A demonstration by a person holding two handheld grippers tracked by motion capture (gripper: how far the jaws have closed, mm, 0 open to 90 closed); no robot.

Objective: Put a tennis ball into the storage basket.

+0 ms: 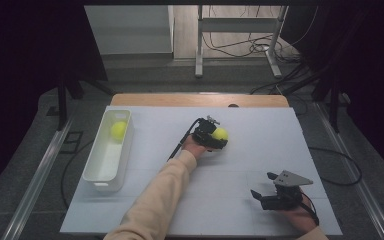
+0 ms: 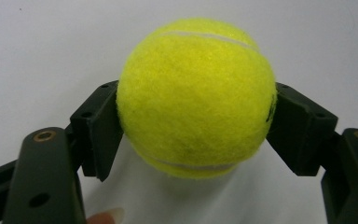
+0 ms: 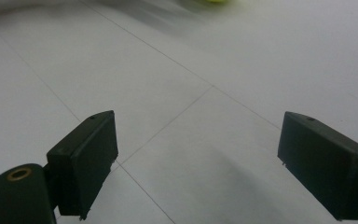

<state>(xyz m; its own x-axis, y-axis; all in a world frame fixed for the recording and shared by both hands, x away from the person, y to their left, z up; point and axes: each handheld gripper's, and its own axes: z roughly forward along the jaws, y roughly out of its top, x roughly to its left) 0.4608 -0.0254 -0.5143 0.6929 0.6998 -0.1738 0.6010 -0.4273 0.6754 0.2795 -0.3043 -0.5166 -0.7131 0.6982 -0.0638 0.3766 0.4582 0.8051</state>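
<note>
One tennis ball (image 1: 118, 130) lies in the white bin (image 1: 96, 172); the left gripper (image 1: 211, 136) fingers pinch the second ball (image 2: 196, 98), not yet binned, while the right gripper (image 1: 270, 196) fingers stand spread.

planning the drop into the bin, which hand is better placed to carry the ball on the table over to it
Left. The left gripper already has its jaws closed on the tennis ball, and it is nearer the white bin at the table's left. The right gripper rests open and empty near the front right.
</note>
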